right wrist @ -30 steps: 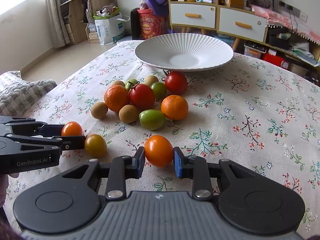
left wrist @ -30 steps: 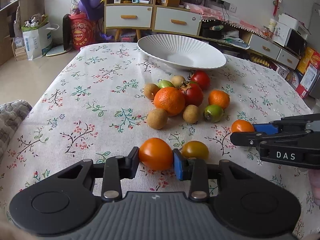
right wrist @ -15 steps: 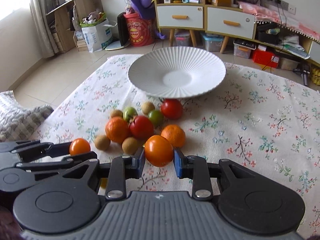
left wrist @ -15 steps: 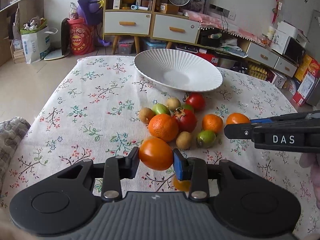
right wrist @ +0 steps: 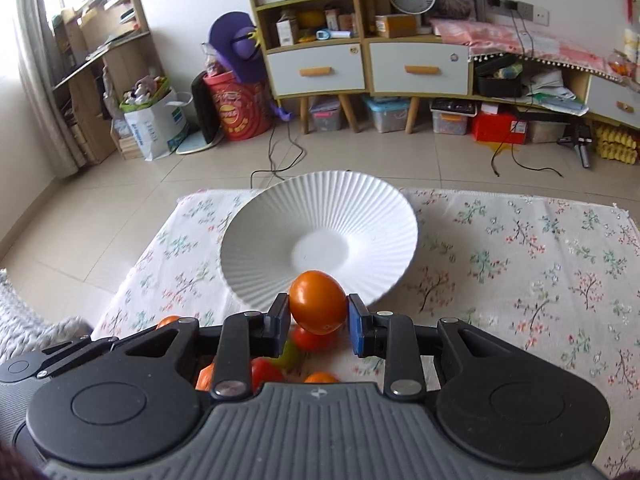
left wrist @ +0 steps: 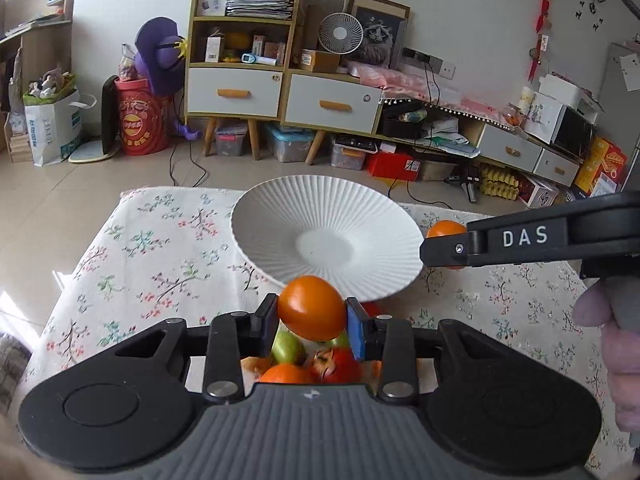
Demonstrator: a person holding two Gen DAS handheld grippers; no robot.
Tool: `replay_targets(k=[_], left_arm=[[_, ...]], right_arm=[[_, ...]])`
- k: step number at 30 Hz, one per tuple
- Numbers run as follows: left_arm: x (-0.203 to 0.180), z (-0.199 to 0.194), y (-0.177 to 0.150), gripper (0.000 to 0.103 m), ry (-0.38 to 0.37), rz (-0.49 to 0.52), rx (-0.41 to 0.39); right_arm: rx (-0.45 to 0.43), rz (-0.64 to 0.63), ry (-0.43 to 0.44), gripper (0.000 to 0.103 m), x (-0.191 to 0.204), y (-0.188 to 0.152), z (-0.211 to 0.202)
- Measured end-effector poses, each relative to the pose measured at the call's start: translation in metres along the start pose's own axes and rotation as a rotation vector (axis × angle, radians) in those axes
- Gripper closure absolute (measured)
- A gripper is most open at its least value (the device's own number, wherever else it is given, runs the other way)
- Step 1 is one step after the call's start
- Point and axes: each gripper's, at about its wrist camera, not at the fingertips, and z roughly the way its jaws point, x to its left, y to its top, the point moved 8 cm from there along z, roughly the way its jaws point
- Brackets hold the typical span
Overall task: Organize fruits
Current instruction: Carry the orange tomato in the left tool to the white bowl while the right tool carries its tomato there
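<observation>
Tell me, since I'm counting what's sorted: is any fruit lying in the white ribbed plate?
No. The white ribbed plate shows only bare ridges and an empty centre in the right wrist view.

Both tools look alike. The left gripper (left wrist: 312, 322) has a ribbed grey body, two round black discs at its sides, and black link arms pinned with silver screws. One finger pad is black, the other blue. The right gripper (right wrist: 319, 320) shows the same grey ribbing, black discs, silver screws and blue pad; from the side its long black arm carries the white letters DAS. A bare hand (left wrist: 612, 356) grips its grey handle.
</observation>
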Motion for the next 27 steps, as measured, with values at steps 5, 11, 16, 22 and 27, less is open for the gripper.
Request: replay_targets(k=[5,11,16,22,27], left_arm=[[-0.001,0.034,0.016,0.069,-0.016,0.005,0.002],[0.004,0.065,0.019,0.069,-0.012,0.027,0.028],[0.008,0.085,0.018,0.069,0.003,0.034,0.052],[0.001,0.098,0.019,0.069,-0.004,0.046,0.047],[-0.009,0.105,0.018,0.069,-0.007,0.098,0.049]], right_arm=[[0.023,0.064,0.032,0.076,-0.018,0.011,0.026],[0.022,0.02,0.053,0.076,-0.024,0.019,0.048],[0.022,0.011,0.093,0.076,-0.022,0.024,0.062],[0.052,0.015,0.116,0.076,-0.016,0.019,0.076],[0.075,0.012,0.118,0.076,-0.017,0.014,0.084]])
